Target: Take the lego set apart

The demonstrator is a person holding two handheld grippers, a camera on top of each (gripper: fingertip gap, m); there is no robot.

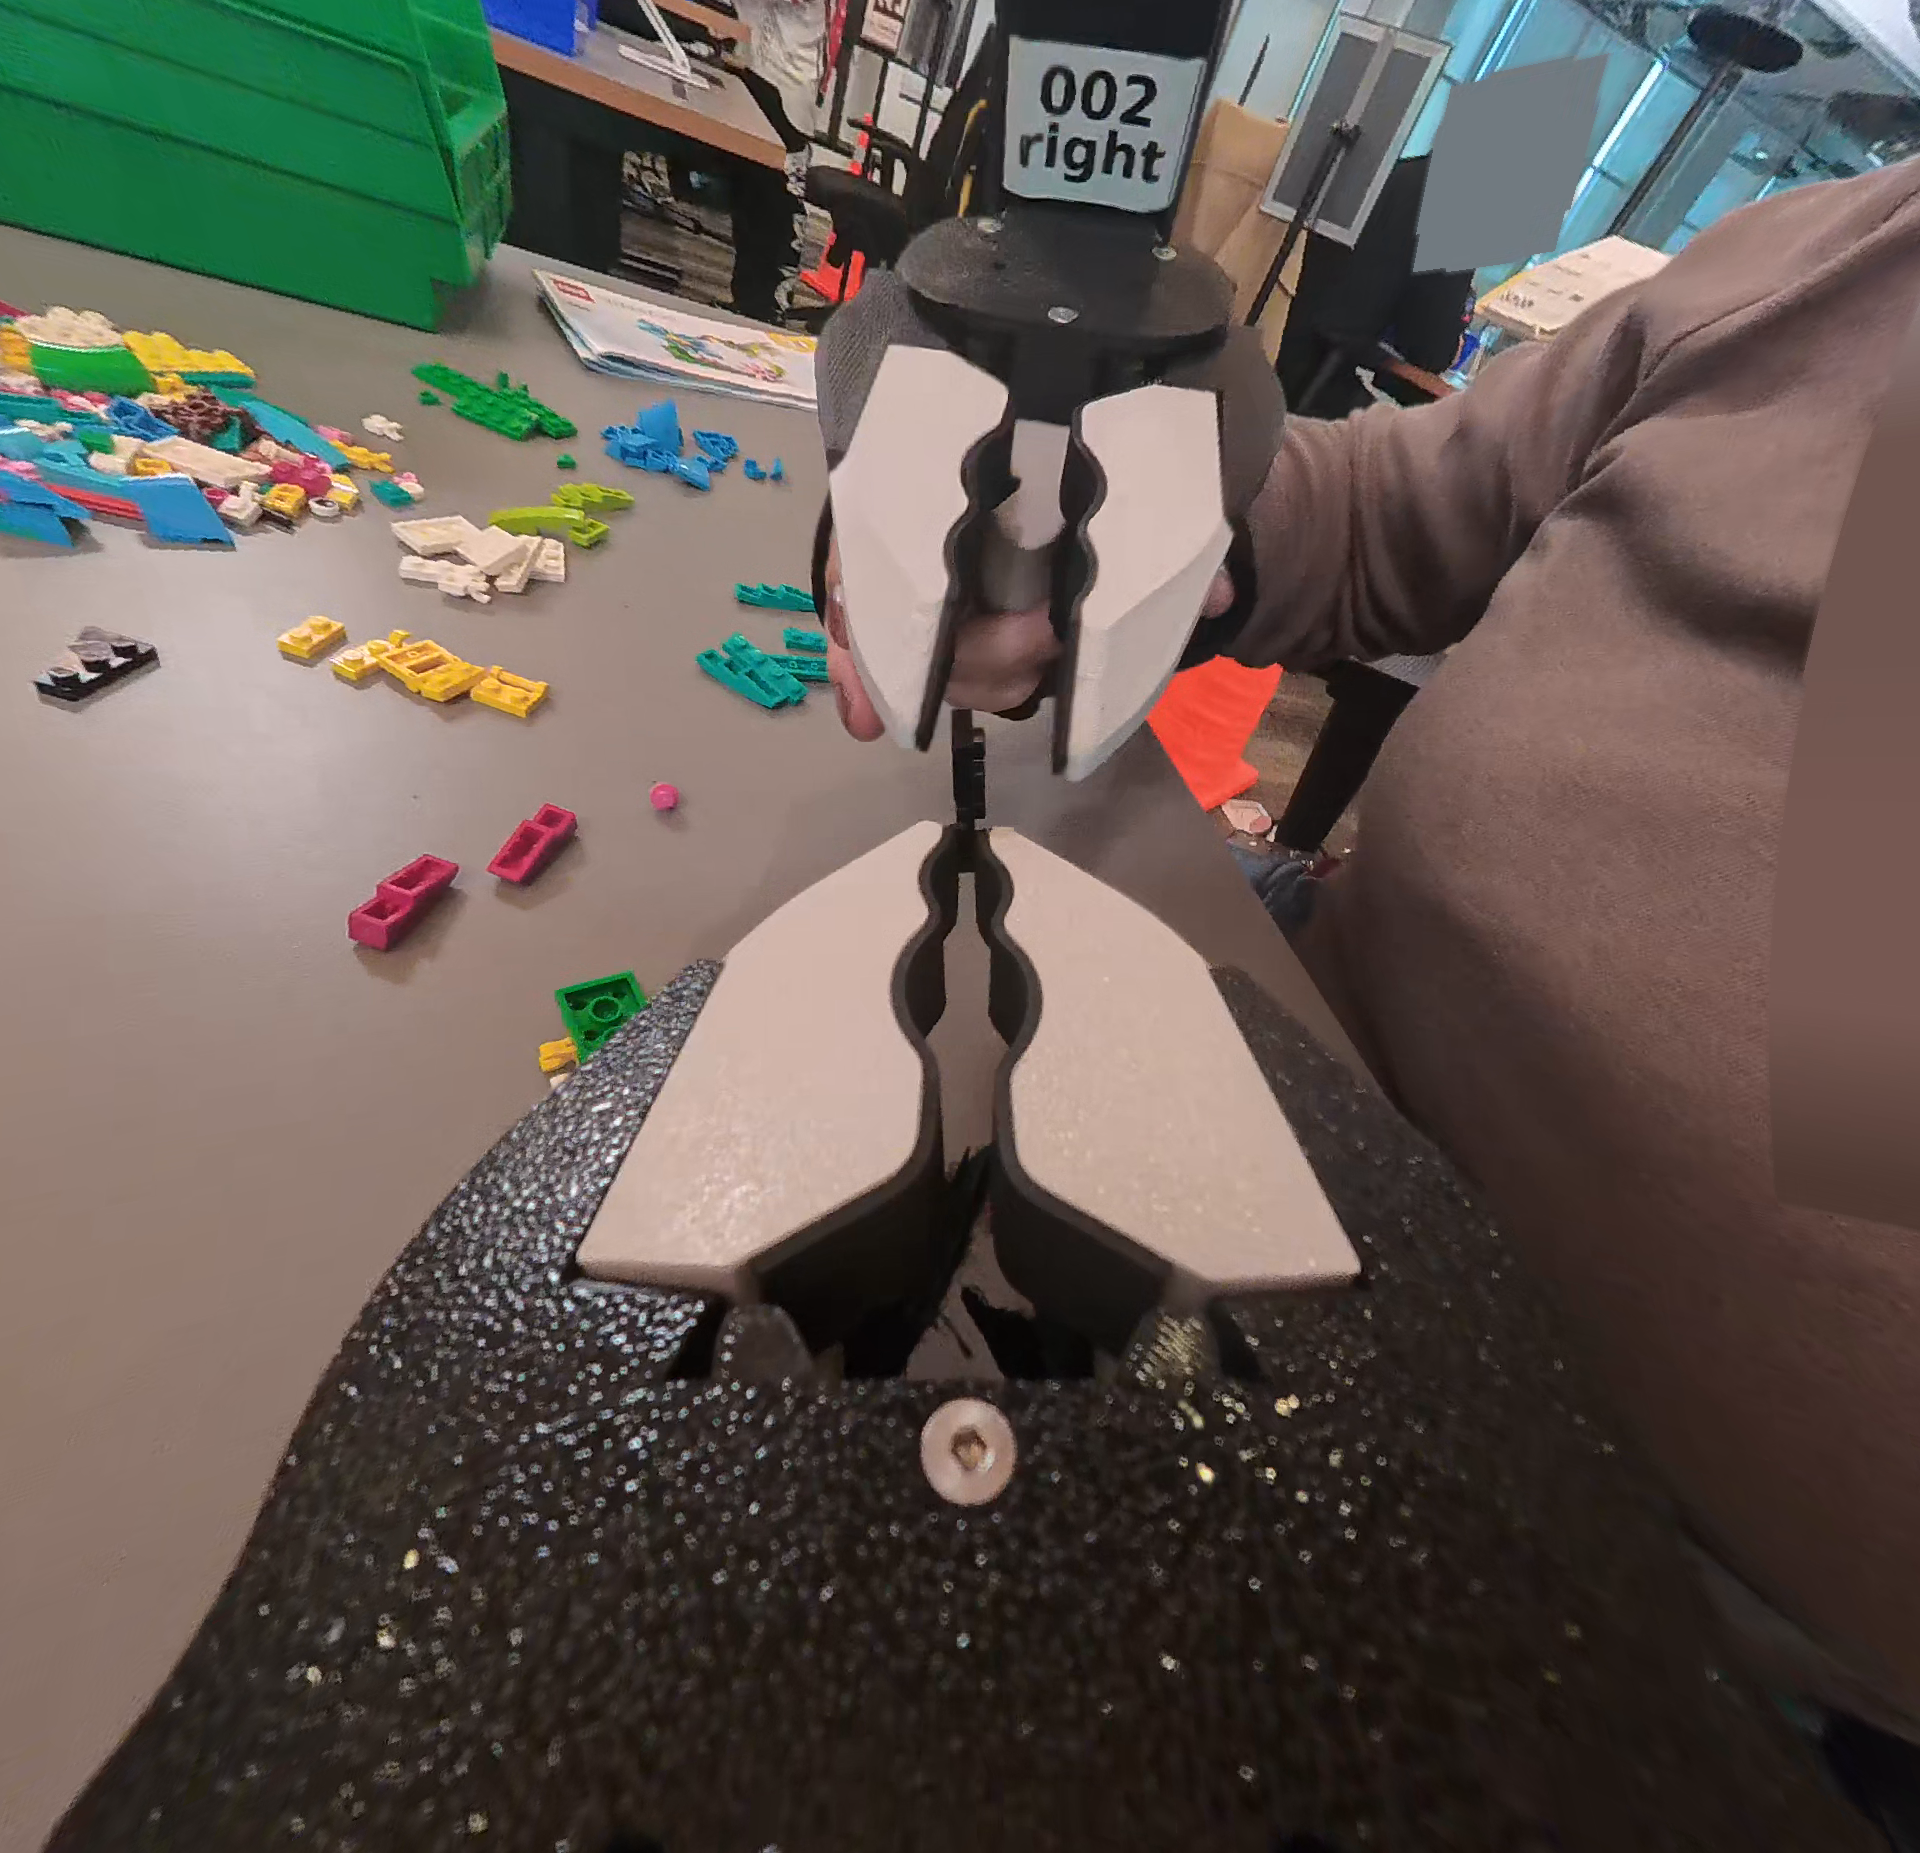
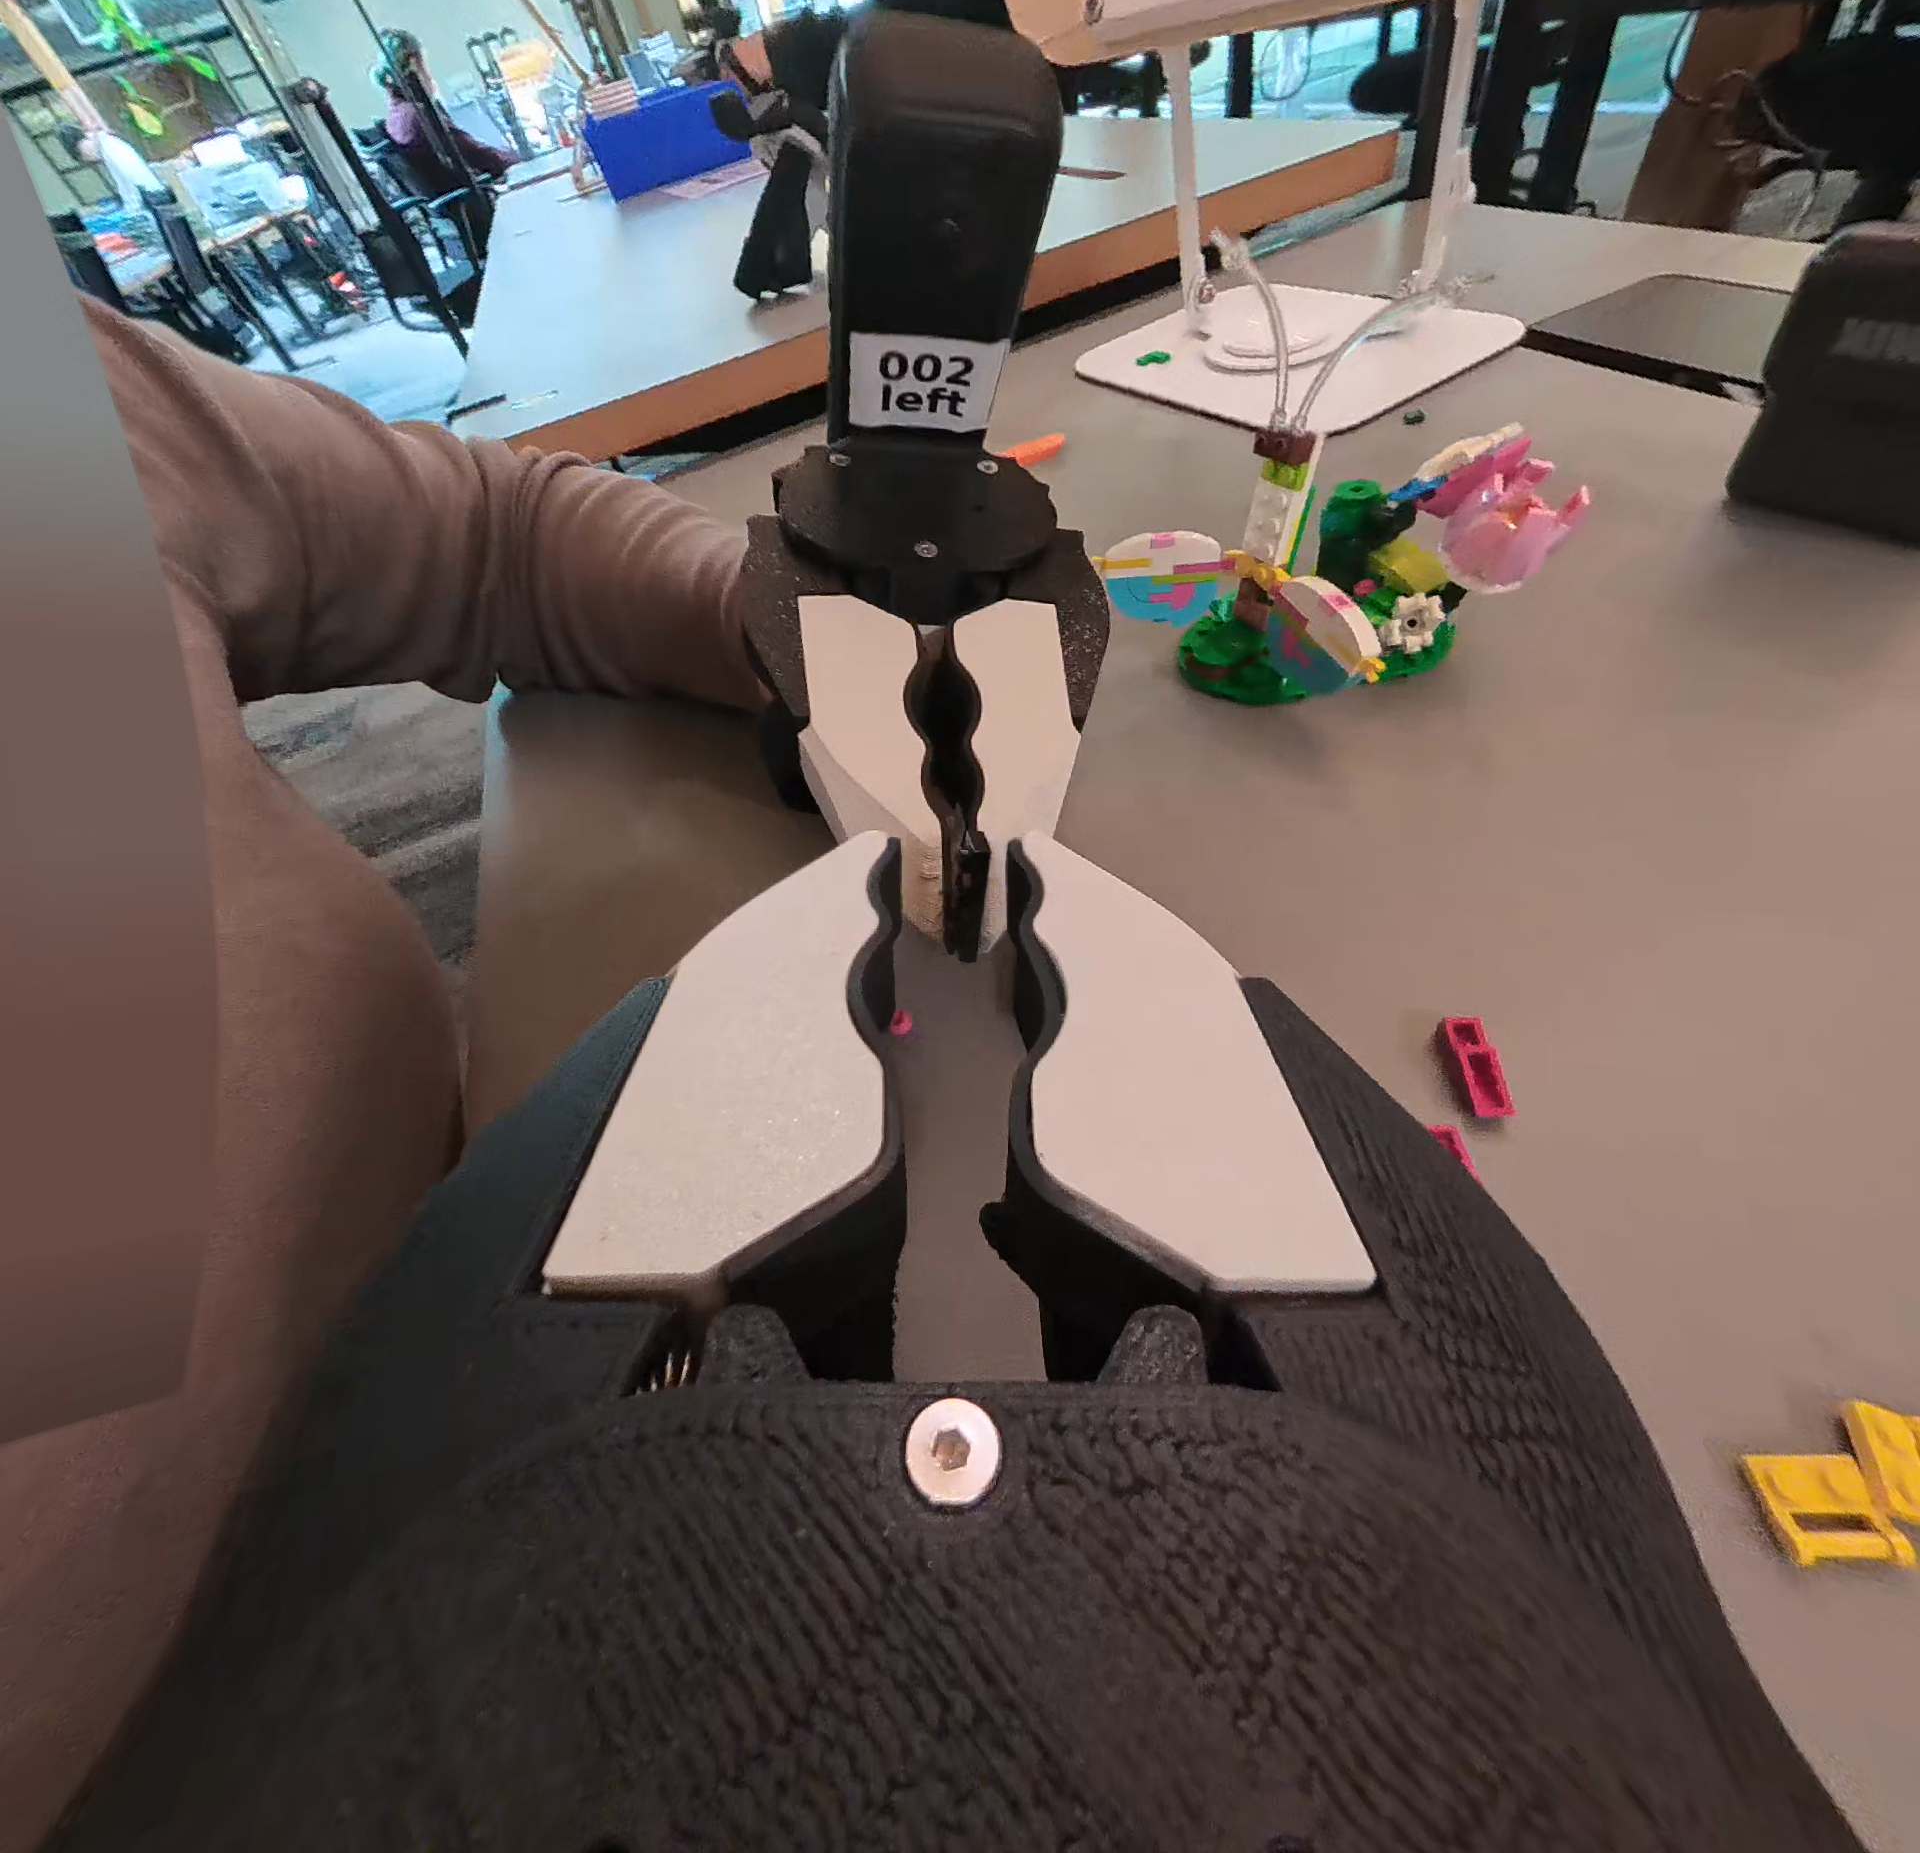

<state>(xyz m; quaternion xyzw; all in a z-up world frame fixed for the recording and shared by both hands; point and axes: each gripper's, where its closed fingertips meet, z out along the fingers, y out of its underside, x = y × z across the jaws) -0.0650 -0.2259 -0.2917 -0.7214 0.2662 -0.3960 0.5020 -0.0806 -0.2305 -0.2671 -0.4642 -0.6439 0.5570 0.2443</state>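
Bricks (image 1: 208, 453) lie sorted by colour across the grey table (image 1: 260, 1128), yet the flower-and-butterfly model (image 2: 1340, 577) stands largely assembled — much remains. Left gripper (image 1: 964, 839) pinches a small black piece (image 1: 968, 775); right gripper (image 2: 951, 858) is spread around it

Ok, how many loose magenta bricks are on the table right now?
2. One magenta brick lies on the grey table left of the left gripper; the other sits just beyond it. The mixed pile may hide more.
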